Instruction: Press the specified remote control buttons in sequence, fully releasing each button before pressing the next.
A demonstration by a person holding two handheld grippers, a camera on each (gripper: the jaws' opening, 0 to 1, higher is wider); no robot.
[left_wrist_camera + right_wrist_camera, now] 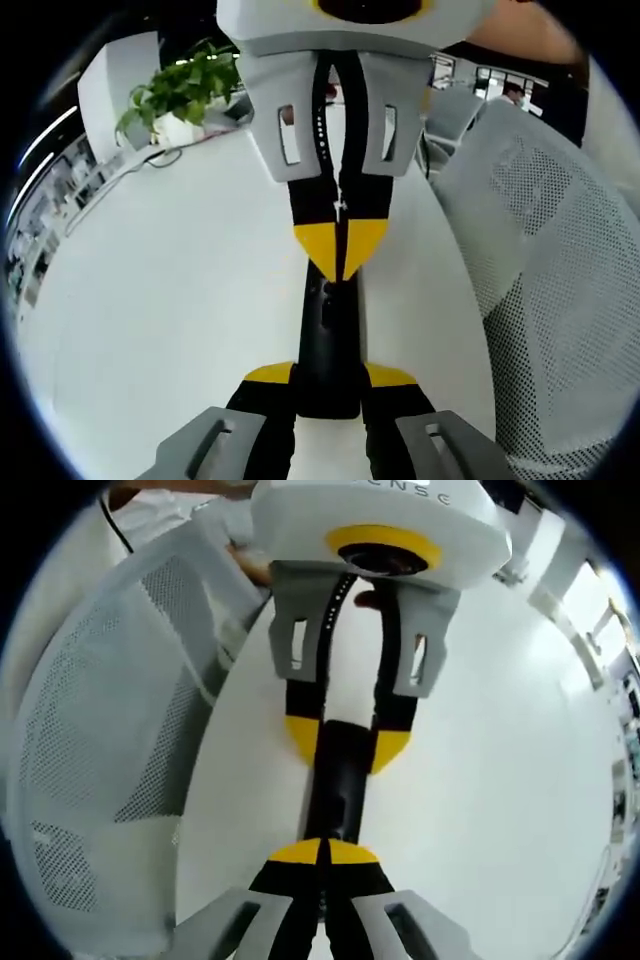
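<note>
A slim black remote control [326, 335] lies lengthwise between the jaws of my left gripper [328, 378], which is shut on its sides just above the white table. In the left gripper view my right gripper [340, 262] comes in from the top with its jaws shut, and its joined yellow tips rest on the remote's upper face. The right gripper view shows the same from the other side: my right gripper [325, 850] is shut, its tips on the remote [340, 785]. Beyond it, the left gripper [345, 742] clamps the far end.
The white table [170, 300] spreads out to the left. A white mesh chair [545, 300] stands close on the right, also seen as the mesh chair [100, 740]. A green potted plant [180, 90] sits at the table's far end.
</note>
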